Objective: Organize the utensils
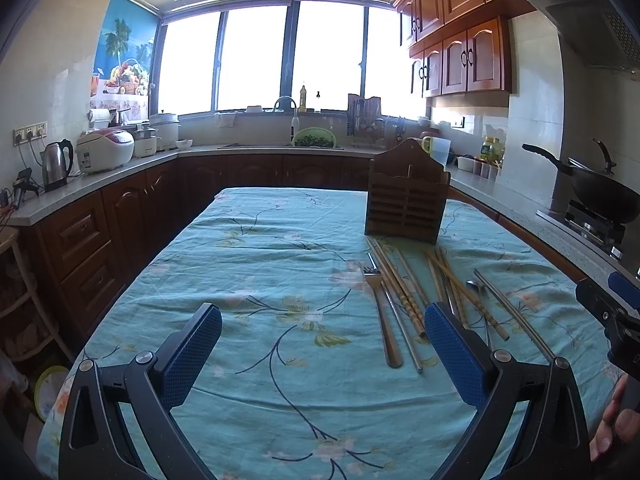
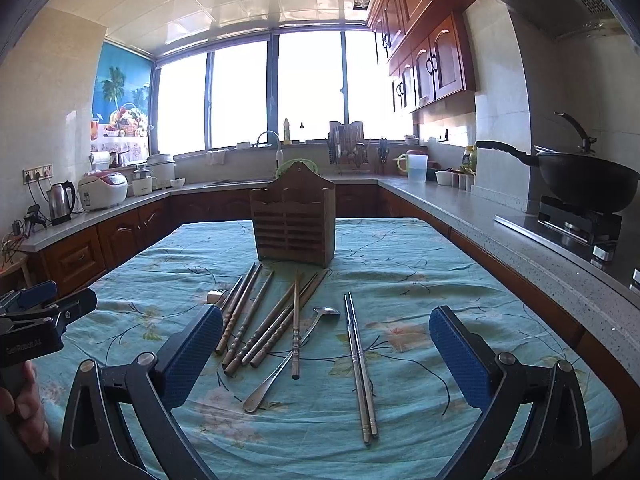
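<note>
A wooden slatted utensil holder (image 2: 294,224) (image 1: 406,200) stands upright on the table with the teal floral cloth (image 2: 420,264). In front of it lie several wooden chopsticks (image 2: 262,320) (image 1: 400,286), a metal spoon (image 2: 288,356), a fork (image 1: 380,312) (image 2: 216,295) and a pair of metal chopsticks (image 2: 360,364) (image 1: 516,312). My right gripper (image 2: 326,350) hovers open above the spoon and chopsticks, holding nothing. My left gripper (image 1: 322,350) is open over bare cloth, its right finger beside the fork and chopsticks.
Kitchen counters (image 1: 96,188) run along the left, back and right of the table. A wok (image 2: 584,184) sits on the stove at right. A kettle (image 1: 58,164) and rice cooker (image 1: 105,150) stand on the left counter. A hand (image 1: 612,420) holds the right gripper's handle.
</note>
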Available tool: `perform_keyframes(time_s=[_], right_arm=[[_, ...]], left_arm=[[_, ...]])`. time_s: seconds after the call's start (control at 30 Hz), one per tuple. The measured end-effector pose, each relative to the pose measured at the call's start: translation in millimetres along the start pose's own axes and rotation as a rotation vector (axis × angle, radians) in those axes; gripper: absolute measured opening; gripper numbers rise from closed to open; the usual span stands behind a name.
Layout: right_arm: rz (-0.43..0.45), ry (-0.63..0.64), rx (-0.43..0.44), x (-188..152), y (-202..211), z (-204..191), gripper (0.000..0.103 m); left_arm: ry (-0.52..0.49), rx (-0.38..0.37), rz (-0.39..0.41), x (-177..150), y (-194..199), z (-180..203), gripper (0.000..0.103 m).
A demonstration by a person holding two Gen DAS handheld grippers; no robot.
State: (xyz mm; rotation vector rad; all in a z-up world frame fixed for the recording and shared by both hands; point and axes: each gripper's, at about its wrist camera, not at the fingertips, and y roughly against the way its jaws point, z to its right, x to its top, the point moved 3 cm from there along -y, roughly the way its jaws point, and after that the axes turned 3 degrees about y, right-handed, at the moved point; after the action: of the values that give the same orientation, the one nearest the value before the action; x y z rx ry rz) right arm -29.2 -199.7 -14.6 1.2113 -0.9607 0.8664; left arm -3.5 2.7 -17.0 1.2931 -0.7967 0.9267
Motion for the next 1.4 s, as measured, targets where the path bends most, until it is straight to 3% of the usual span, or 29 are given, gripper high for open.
perform_keyframes(time_s=[1.4], right_arm=[[0.006, -0.021, 0.058, -1, -1, -3, 0.103]], left_arm=[[-0.014, 0.008, 0.019, -2, 4, 5, 0.102]])
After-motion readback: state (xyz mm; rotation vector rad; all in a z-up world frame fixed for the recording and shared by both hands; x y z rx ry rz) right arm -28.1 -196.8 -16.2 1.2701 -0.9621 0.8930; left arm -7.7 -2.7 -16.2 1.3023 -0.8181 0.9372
